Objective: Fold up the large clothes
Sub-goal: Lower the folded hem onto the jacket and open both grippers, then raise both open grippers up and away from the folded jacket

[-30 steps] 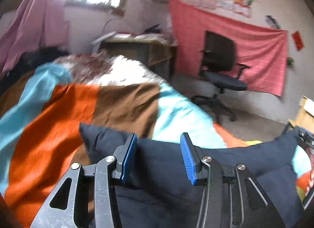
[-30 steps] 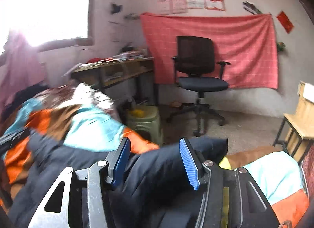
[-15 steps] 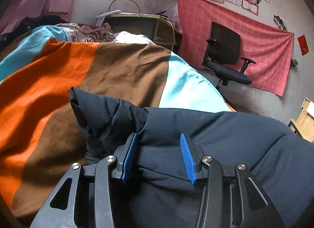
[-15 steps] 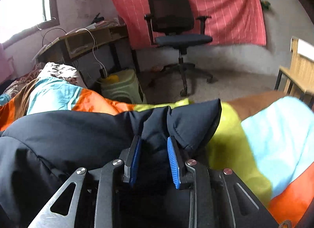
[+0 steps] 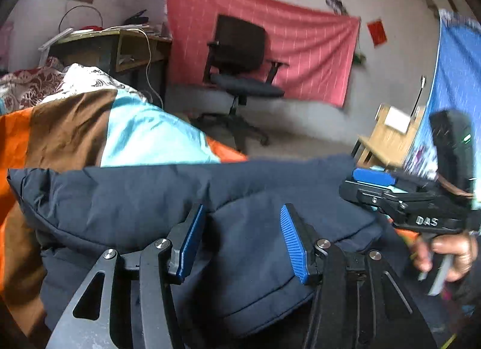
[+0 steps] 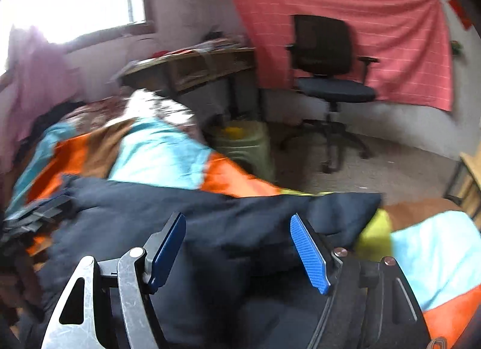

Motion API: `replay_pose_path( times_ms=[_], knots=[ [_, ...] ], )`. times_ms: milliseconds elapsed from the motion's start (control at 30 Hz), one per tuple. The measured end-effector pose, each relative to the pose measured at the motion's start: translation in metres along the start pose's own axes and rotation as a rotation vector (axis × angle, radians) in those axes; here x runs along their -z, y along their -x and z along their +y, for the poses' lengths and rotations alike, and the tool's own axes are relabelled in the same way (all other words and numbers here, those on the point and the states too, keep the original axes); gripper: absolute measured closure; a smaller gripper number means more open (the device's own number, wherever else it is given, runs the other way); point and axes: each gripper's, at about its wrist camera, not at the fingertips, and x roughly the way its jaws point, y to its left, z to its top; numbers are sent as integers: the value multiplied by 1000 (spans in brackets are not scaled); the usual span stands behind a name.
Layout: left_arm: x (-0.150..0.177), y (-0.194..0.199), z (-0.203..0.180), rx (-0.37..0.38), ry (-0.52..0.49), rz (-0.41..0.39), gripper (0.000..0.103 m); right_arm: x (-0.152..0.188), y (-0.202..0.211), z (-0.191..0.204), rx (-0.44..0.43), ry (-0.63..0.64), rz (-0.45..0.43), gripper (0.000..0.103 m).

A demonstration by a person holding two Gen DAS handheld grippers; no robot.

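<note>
Window [image 6: 69, 0]: upper left of the right wrist view, blown out with daylight; a pink cloth [image 6: 39, 78] hangs below it.
Desk [image 5: 111, 45]: upper left of the left wrist view, wooden, cluttered on top, with a white cable hanging off its edge.
Bedspread [image 5: 69, 126]: left half of both views, in orange, brown and light blue blocks; at the right of the right wrist view it also shows a yellow strip.
Dark jacket [image 5: 144, 198]: the padded navy garment lies across the bedspread, filling the lower middle of both views from left edge to right, with a folded upper layer resting on a lower one.
Left gripper [image 5: 240, 241]: bottom centre of its own view, blue pads apart and opening; jacket fabric lies between and under them, and the pads do not press on it.
Green stool [image 6: 243, 144]: centre of the right wrist view, on the floor beside the bed.
Office chair [image 5: 240, 66]: upper centre, black, in front of a red checked cloth [image 5: 300, 48] pinned to the wall.
Right gripper [image 6: 237, 253]: bottom centre of its own view, jaws spreading wide, released; the jacket's right end lies beneath and ahead of the pads, untouched by them. In the left wrist view it sits at the right edge.
Right hand [image 5: 448, 256]: lower right of the left wrist view, fingers wrapped round the gripper's handle.
Wooden stand [image 5: 387, 135]: right of the left wrist view, on the floor.
</note>
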Motion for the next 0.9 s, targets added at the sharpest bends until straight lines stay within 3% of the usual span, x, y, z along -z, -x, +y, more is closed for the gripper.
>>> replay_pose_path(
  times_ms=[67,100,133,300,533,767,900],
  knots=[
    [9,-6,0,-9,-10,34,57,3,-5,16,-40,54,43,39],
    [13,-8,1,-7,-9,41,57,9,-10,24,-40,92,74,54],
    [18,-9,0,-8,-16,47,57,15,-15,29,-40,116,105,59],
    [36,-20,-3,-37,-65,20,55,39,-40,19,-67,38,201,59],
    [64,-25,-12,-83,-109,-96,54,62,-57,16,-64,69,108,59],
    [69,-32,-11,-98,-123,-121,54,75,-56,13,-78,57,36,58],
    [69,-35,-13,-116,-135,-129,54,74,-58,15,-63,68,40,58]
  ],
)
